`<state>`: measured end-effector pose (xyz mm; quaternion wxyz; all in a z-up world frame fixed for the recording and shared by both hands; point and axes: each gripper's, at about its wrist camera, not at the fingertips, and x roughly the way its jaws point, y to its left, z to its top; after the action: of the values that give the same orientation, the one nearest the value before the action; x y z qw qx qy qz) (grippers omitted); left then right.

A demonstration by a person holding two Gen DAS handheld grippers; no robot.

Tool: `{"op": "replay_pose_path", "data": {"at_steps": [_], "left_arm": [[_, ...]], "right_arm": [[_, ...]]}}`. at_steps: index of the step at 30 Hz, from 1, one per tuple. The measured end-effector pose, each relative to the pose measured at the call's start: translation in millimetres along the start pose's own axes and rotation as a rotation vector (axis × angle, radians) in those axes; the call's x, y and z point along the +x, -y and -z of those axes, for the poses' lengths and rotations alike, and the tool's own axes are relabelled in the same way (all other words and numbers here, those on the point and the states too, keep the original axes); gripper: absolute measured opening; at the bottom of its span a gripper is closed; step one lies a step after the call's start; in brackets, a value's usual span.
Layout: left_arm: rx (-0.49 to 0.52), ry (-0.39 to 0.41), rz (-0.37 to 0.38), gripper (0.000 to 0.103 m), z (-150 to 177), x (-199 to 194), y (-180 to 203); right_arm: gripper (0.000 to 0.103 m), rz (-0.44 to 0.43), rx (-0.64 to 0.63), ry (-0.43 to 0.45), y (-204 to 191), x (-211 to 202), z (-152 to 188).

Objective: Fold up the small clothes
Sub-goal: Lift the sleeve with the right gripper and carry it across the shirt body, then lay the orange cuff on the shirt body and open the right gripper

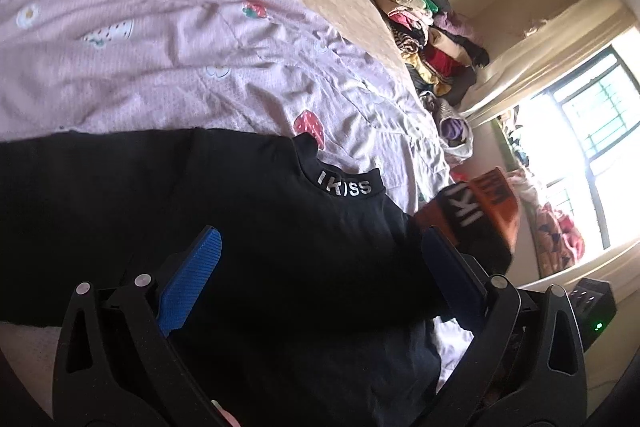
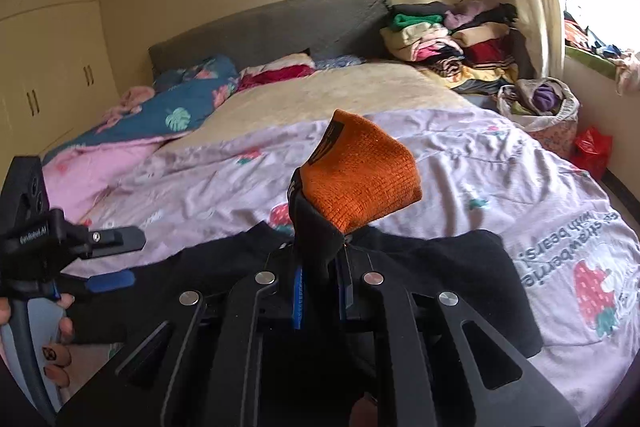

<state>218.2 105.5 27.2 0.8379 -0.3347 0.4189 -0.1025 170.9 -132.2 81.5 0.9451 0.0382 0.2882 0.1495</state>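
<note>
A black top (image 1: 240, 211) with "IKISS" on its collar (image 1: 346, 185) lies spread on the pink strawberry-print sheet (image 1: 180, 67). My left gripper (image 1: 324, 267) hovers over its body, open, with the blue pads (image 1: 192, 279) wide apart and nothing pinched. In the right wrist view my right gripper (image 2: 320, 287) is shut on the top's black sleeve (image 2: 316, 239). The sleeve's orange cuff (image 2: 360, 171) stands up above the jaws. The same orange cuff (image 1: 480, 211) shows at the right of the left wrist view. A hand holds the left gripper (image 2: 120, 261) at the left.
A stack of folded clothes (image 2: 452, 39) sits at the bed's far right corner by the grey headboard (image 2: 272, 27). A bag of clothes (image 2: 540, 99) and a red bag (image 2: 592, 147) stand beside the bed. A blue quilt (image 2: 192, 95) and pillows lie at the head.
</note>
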Motion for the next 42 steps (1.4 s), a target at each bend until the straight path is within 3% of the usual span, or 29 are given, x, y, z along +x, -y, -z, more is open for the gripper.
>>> {"op": "replay_pose_path", "data": {"at_steps": [11, 12, 15, 18, 19, 22, 26, 27, 29, 33, 35, 36, 39, 42], "left_arm": [[-0.074, -0.034, 0.06, 0.094, 8, 3, -31], [-0.079, -0.036, 0.058, 0.094, 9, 3, -33], [-0.096, -0.043, 0.062, 0.094, 11, 2, -42], [-0.107, -0.052, 0.054, 0.094, 15, 1, -50], [-0.105, -0.058, 0.046, 0.094, 16, 2, -52], [-0.103, -0.087, 0.038, 0.094, 25, 7, -57], [-0.088, -0.112, 0.0, 0.091, 36, 16, -59], [-0.082, -0.113, -0.018, 0.088, 38, 18, -59], [-0.06, -0.116, -0.033, 0.073, 43, 24, -55], [-0.007, -0.124, -0.095, 0.051, 49, 40, -42], [0.043, -0.117, -0.13, 0.022, 52, 46, -33], [0.082, -0.109, -0.138, 0.015, 53, 47, -25], [0.2, -0.042, -0.137, 0.01, 55, 33, 2], [0.229, 0.024, -0.102, 0.009, 51, 9, 13]], "right_arm": [[0.015, -0.058, -0.119, -0.107, -48, 33, 32], [0.019, -0.071, -0.133, -0.125, -53, 35, 36], [0.047, -0.144, -0.192, -0.153, -67, 33, 47], [0.058, -0.212, -0.246, -0.182, -77, 23, 57], [0.066, -0.236, -0.248, -0.192, -76, 19, 59], [0.068, -0.298, -0.217, -0.211, -68, 9, 63], [0.068, -0.248, -0.148, -0.207, -42, 2, 55], [0.068, -0.236, -0.135, -0.198, -35, -1, 53], [0.068, -0.207, -0.11, -0.18, -22, -5, 48], [0.068, -0.133, -0.053, -0.151, 14, -12, 40], [0.068, -0.102, -0.029, -0.142, 31, -13, 37], [0.068, -0.079, -0.008, -0.137, 43, -15, 35], [0.068, -0.018, 0.04, -0.126, 72, -22, 31], [0.068, 0.037, 0.062, -0.104, 95, -29, 29]]}}
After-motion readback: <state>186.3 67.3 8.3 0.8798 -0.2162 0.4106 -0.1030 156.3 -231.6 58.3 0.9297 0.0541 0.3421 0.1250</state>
